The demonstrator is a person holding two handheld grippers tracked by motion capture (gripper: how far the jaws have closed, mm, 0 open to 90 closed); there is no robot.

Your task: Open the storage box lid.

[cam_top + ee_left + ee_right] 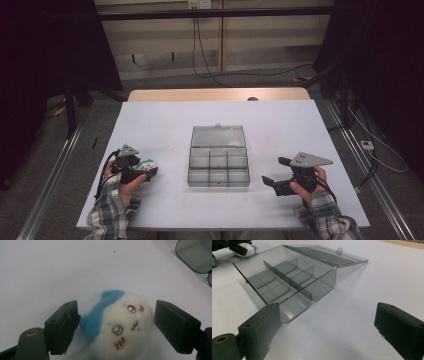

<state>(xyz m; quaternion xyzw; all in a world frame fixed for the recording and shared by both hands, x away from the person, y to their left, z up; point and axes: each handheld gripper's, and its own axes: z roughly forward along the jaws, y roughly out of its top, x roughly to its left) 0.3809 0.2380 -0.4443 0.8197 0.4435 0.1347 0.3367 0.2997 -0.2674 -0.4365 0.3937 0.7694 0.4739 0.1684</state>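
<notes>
A clear plastic compartment box (218, 162) is set at the middle of the white table (280, 125), with its lid (218, 136) folded back flat on the far side and its divided compartments seen bare in the right gripper view. To the left of the box, near the table's left edge, a small round plush toy (117, 325), white with a blue patch and a stitched face, is seen lying on the table. The left gripper (146, 170) is held around it, and in the left gripper view its jaws are spread at either side of the toy, one just beside the blue patch and the other a little apart from it. The right gripper (276, 172) is held to the right of the box, released, with its jaws parted and nothing between them.
</notes>
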